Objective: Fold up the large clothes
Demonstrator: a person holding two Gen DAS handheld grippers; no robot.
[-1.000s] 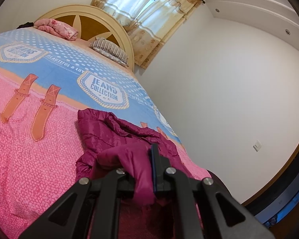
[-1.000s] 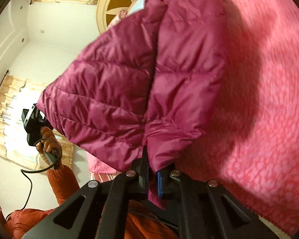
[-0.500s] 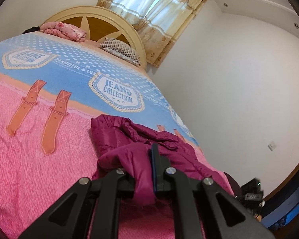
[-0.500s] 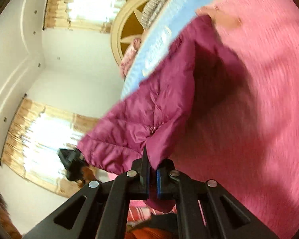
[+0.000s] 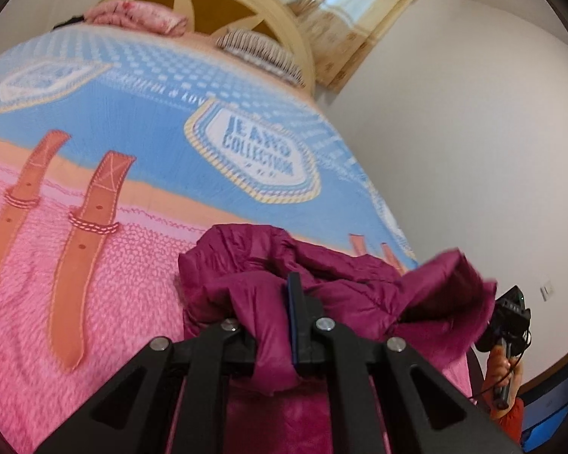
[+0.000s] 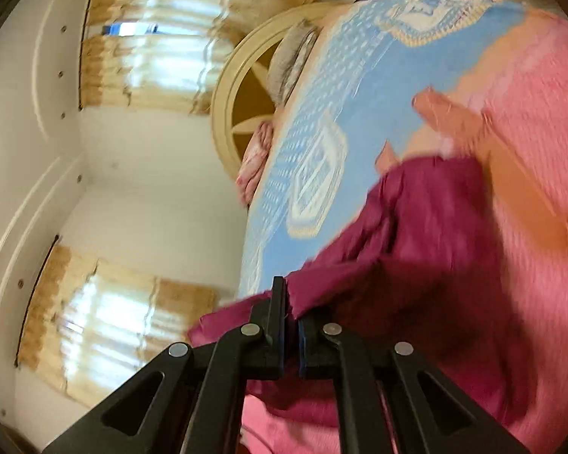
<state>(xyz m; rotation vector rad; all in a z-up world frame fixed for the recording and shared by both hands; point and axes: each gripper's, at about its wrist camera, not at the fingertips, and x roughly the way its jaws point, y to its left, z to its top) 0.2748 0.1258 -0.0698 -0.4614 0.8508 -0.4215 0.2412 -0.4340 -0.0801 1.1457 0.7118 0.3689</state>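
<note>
A maroon puffer jacket [image 5: 246, 261] lies bunched on the pink part of the bed cover [image 5: 132, 265]. My left gripper [image 5: 280, 302] is shut on a fold of it; the fabric drapes over the left finger and hides it. At the right of the left wrist view a corner of the jacket is lifted off the bed, and a person's hand [image 5: 501, 369] holds the other tool there. In the right wrist view my right gripper [image 6: 291, 302] pinches the jacket [image 6: 427, 227] edge; its jaws are opening slightly with the fabric still between them.
The bed cover turns blue [image 5: 151, 121] toward the cream headboard [image 5: 246, 3]. A pink bundle [image 5: 140, 19] and a striped pillow [image 5: 261, 51] lie at the head. A white wall [image 5: 454, 132] runs along the bed's right side, with curtained windows [image 6: 140, 56] beyond.
The right gripper has lifted and swung its jacket corner, so the jacket no longer fills its view. The left gripper moved along the bed with its fold. The raised corner and right-hand tool entered the left view.
</note>
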